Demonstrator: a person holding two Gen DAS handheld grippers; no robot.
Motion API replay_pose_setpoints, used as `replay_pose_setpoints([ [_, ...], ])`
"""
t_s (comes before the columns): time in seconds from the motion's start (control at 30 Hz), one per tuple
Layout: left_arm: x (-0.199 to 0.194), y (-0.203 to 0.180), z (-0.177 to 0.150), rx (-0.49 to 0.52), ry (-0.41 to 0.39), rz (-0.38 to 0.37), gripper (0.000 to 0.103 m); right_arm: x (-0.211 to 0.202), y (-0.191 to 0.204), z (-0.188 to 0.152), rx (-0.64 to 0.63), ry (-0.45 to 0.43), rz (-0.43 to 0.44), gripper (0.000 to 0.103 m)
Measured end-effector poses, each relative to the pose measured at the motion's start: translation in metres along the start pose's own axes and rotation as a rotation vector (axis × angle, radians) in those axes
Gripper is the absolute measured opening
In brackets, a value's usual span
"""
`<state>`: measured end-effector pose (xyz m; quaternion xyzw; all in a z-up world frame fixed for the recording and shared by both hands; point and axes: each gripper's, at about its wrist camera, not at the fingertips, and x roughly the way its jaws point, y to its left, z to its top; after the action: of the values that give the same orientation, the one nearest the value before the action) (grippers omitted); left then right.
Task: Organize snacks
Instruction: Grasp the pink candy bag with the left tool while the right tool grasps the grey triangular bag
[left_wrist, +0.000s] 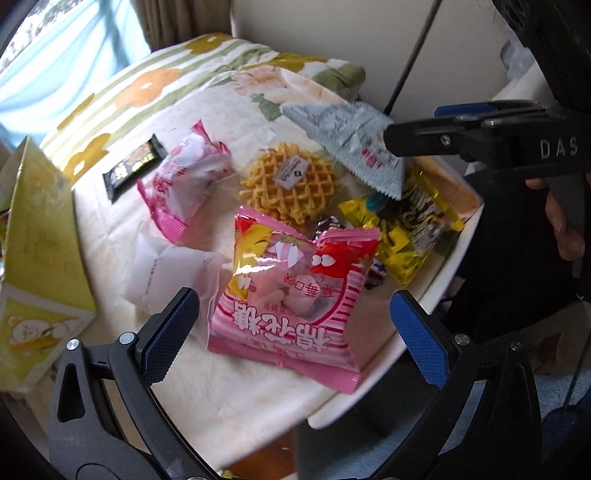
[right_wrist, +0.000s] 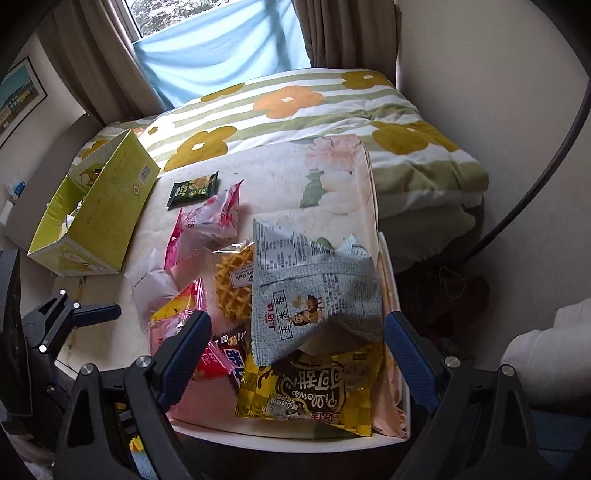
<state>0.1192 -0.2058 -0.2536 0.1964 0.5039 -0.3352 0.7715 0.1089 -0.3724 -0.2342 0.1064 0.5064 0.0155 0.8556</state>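
Observation:
Snack packets lie on a small cloth-covered table (left_wrist: 229, 398). My left gripper (left_wrist: 295, 332) is open and empty, hovering over a pink marshmallow bag (left_wrist: 295, 295). My right gripper (right_wrist: 295, 350) stands open over the pile; a grey corn-roll packet (right_wrist: 314, 288) is between its fingers, seemingly lifted, contact unclear. In the left wrist view the right gripper (left_wrist: 417, 142) touches that grey packet (left_wrist: 351, 147). Below it lie a yellow pillow-snack bag (right_wrist: 314, 395), a waffle cookie (left_wrist: 290, 181), a pink bun packet (left_wrist: 184, 184) and a small dark packet (left_wrist: 135, 168).
An open yellow-green box (right_wrist: 99, 221) stands at the table's left. A flowered quilt (right_wrist: 295, 110) is folded behind the table, under a window with curtains. The table's near edge (right_wrist: 288, 439) drops off toward me. A white soft packet (left_wrist: 162, 273) lies near the left fingers.

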Motion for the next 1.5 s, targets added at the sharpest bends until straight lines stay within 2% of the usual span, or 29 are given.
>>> replay_pose_setpoints([
  [0.17,0.02,-0.001,0.0,0.063,0.003,0.01,0.1,0.017,0.002,-0.006,-0.003,-0.007,-0.028,0.093],
  [0.23,0.028,-0.001,0.001,0.087,0.017,0.0,0.088,0.023,0.003,-0.007,-0.002,-0.007,-0.037,0.093],
  [0.43,0.04,0.0,0.004,0.128,0.035,-0.017,0.087,0.037,0.006,-0.006,0.008,0.007,-0.063,0.093],
  [0.5,0.045,0.002,0.005,0.128,0.052,-0.024,0.079,0.039,0.008,-0.004,0.004,0.008,-0.079,0.093],
  [0.7,0.045,0.007,0.005,0.144,0.047,-0.055,0.069,0.047,0.011,0.002,-0.016,0.008,-0.131,0.093],
  [1.13,0.03,0.014,0.007,0.148,0.027,-0.115,0.066,0.061,0.008,0.014,-0.05,0.003,-0.223,0.092],
  [1.27,0.027,0.016,0.006,0.143,0.016,-0.106,0.066,0.069,0.01,0.014,-0.084,0.023,-0.254,0.07],
  [1.33,0.024,0.016,0.005,0.135,0.014,-0.098,0.066,0.067,0.008,0.014,-0.082,0.015,-0.252,0.066],
  [1.4,0.02,0.018,0.003,0.117,0.01,-0.097,0.066,0.066,0.007,0.015,-0.081,0.015,-0.26,0.055],
  [1.5,0.014,0.018,0.004,0.096,0.001,-0.083,0.066,0.058,0.005,0.016,-0.076,-0.005,-0.244,0.051],
])
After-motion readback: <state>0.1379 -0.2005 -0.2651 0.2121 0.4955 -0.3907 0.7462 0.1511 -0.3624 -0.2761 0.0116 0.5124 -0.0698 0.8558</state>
